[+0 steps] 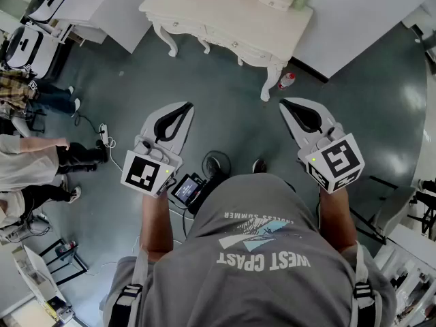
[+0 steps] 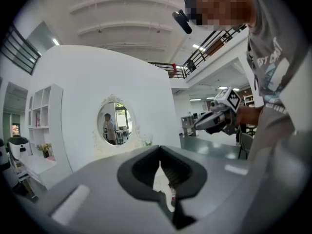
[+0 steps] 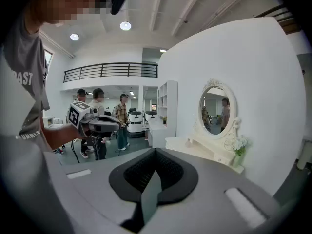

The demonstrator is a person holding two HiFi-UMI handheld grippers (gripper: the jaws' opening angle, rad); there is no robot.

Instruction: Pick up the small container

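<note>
The small container (image 1: 287, 80), a pale bottle with a red end, lies on the grey floor by the front right leg of the white dressing table (image 1: 225, 12). A sliver of the container (image 2: 173, 195) shows through the slit of the left gripper's jaws. My left gripper (image 1: 187, 105) is held in the air at waist height, shut with nothing in it, and points toward the table. My right gripper (image 1: 285, 103) is level with it, also shut and empty, its tip nearest the container but well short of it.
The dressing table carries an oval mirror (image 3: 217, 108) and a vase of flowers (image 3: 239, 147). People (image 1: 27, 155) stand at the left near a power strip and cable (image 1: 103, 131). White machines (image 1: 27, 46) stand at far left. A white curved wall (image 1: 354, 19) backs the table.
</note>
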